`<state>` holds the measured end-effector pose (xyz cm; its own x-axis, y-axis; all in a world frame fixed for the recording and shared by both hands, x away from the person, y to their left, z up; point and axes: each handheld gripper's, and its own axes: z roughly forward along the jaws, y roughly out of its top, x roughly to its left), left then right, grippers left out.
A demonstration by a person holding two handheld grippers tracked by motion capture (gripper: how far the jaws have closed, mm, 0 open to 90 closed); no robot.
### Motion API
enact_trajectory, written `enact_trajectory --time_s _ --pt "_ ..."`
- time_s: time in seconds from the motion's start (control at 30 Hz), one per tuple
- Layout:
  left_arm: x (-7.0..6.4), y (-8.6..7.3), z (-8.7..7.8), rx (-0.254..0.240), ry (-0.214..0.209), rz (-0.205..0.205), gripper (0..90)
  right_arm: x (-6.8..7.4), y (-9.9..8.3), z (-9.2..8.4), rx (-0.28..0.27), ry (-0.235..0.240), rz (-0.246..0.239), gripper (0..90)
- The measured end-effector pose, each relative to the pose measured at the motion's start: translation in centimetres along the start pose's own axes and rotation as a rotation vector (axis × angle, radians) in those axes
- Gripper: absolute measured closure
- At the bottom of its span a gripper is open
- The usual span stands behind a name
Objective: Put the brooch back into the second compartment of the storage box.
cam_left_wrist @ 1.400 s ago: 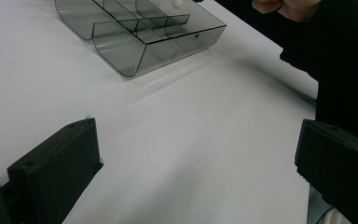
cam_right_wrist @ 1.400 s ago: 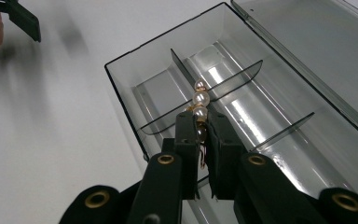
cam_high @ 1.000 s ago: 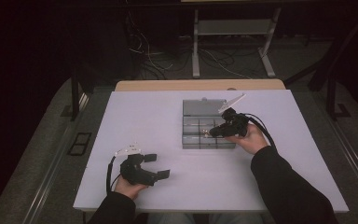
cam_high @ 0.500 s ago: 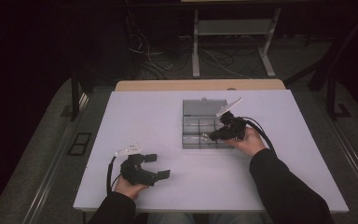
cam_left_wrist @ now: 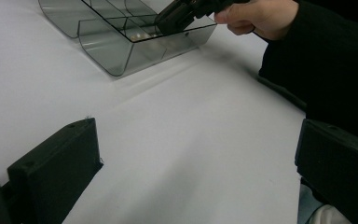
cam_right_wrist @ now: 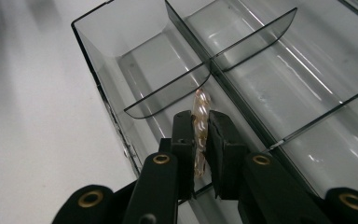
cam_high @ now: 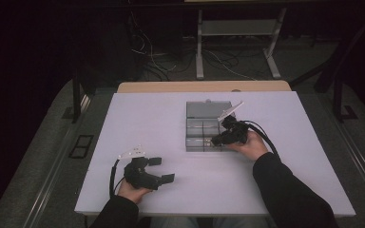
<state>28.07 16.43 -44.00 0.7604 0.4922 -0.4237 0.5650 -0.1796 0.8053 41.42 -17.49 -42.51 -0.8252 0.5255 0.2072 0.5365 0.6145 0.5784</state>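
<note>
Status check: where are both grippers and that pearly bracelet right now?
Right gripper shut on pearly bead bracelet, inside clear grey divided plastic tray. Left gripper open, idle on white table. Divider close ahead.

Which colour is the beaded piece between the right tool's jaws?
Pale pearly pink with gold links, clearest in the right gripper view.

1. The pearl bracelet (cam_right_wrist: 200, 122) is a pale, glossy string of cream beads, standing on edge between the pads of the right claw (cam_right_wrist: 201, 135), inside a near compartment of the organizer box (cam_right_wrist: 121, 28).
2. The organizer box is clear smoky-grey plastic with crossing dividers, lying open on the white bench (cam_high: 161, 123).
</note>
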Motion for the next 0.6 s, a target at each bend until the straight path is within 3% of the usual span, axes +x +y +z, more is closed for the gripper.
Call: enact_trajectory --time_s 0.27,0.37,0.6 --pt "-0.3 0.7 -0.3 0.000 0.002 0.025 0.0 0.4 0.2 -1.3 -0.039 -0.031 -0.008 72.4" --pt "-0.6 1.5 -0.6 0.004 0.007 0.056 0.0 0.6 0.2 -1.9 -0.057 -0.056 0.005 59.7" --pt "-1.0 2.8 -0.7 0.008 0.002 0.071 0.0 0.4 0.3 -3.2 -0.102 -0.062 0.043 38.1"
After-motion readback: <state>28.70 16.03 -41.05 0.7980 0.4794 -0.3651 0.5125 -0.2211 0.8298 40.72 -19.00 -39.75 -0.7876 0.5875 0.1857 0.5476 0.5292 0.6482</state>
